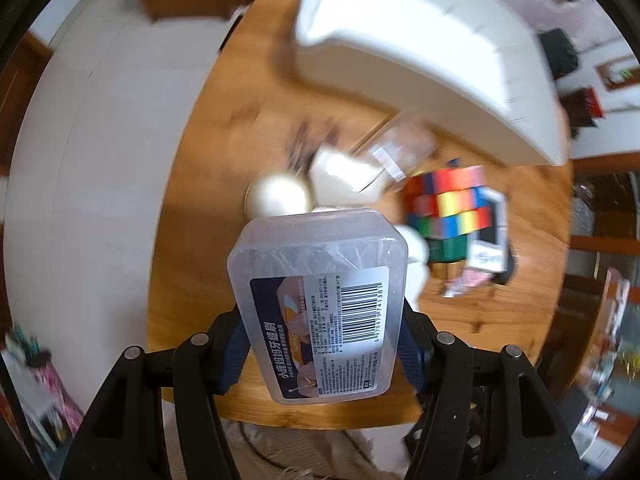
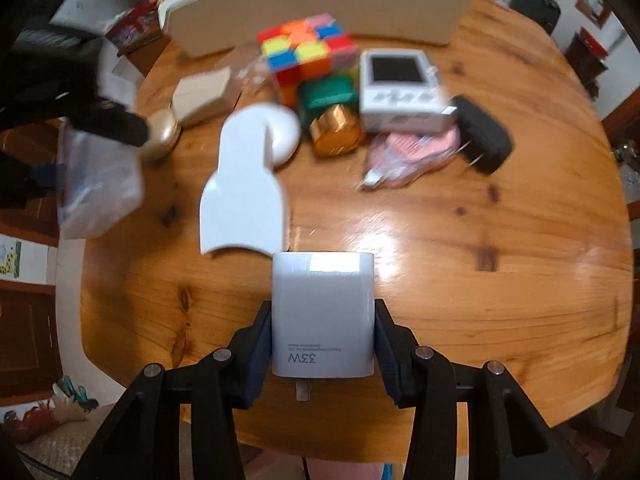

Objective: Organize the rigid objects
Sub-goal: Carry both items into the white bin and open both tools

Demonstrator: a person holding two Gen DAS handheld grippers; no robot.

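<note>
In the left wrist view my left gripper (image 1: 322, 320) is shut on a clear plastic box (image 1: 320, 280) with a barcode label, held above the round wooden table (image 1: 192, 200). The same box (image 2: 100, 184) shows blurred at the left edge of the right wrist view. My right gripper (image 2: 323, 328) is shut on a white charger (image 2: 322, 300) marked 33W, its prongs toward the camera, just over the table (image 2: 480, 260) near its front edge. A long white bin (image 2: 312, 4) stands at the far side of the table; the left wrist view shows this bin (image 1: 420, 48) at upper right.
Between the bin and me lie a colourful cube (image 2: 308, 52), a green box (image 2: 328, 92), a gold jar (image 2: 336, 132), a white device with a screen (image 2: 400, 88), a black adapter (image 2: 480, 136), a pink bagged item (image 2: 412, 152), a white flat piece (image 2: 248, 184), a beige box (image 2: 200, 96) and a gold compact (image 2: 160, 136).
</note>
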